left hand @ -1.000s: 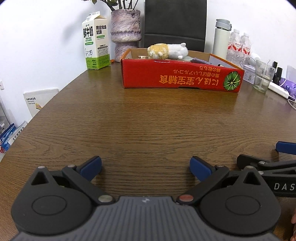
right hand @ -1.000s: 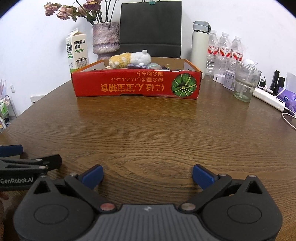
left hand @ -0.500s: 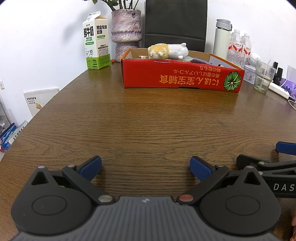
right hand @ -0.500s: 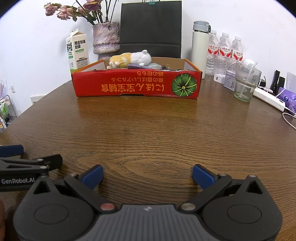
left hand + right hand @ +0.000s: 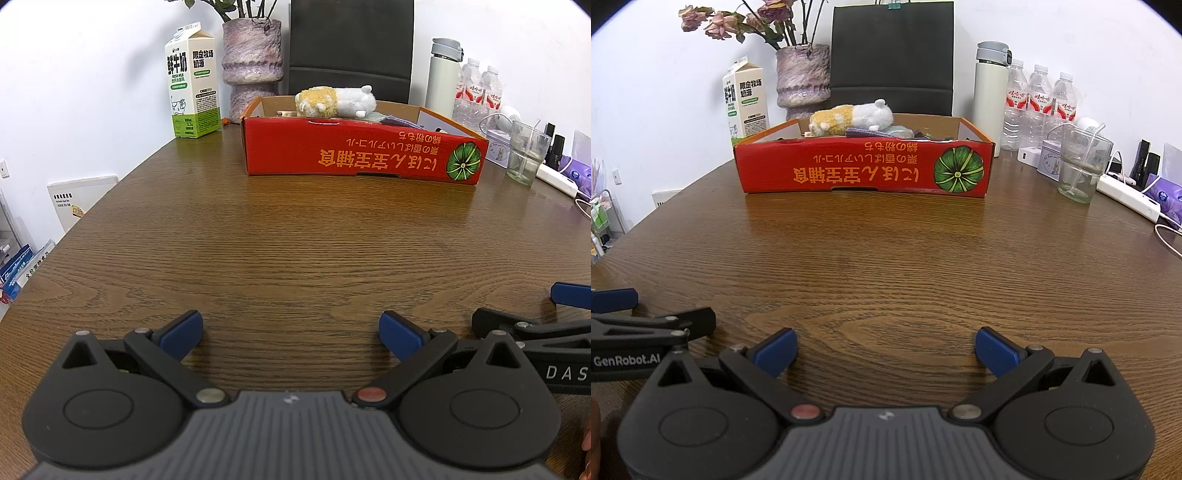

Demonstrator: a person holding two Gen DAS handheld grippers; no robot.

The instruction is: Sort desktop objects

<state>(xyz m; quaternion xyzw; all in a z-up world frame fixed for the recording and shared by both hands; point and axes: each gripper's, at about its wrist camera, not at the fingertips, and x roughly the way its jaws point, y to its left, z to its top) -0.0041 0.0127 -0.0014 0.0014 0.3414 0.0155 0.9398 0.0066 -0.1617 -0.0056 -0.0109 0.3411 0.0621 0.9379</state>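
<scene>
Tongs [image 5: 290, 332] unmoved, box [image 5: 362, 157] nearer.

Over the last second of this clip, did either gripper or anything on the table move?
Hardly. The left wrist view has risen or tilted slightly, so the red box sits a little lower in it; the right view is unchanged. Nothing was gripped or released: the left gripper and right gripper stay open and empty, and the plush toy still lies in the box.

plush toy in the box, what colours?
Yellow and white plush toy, lying in the red box; clearest in the right wrist view.
</scene>
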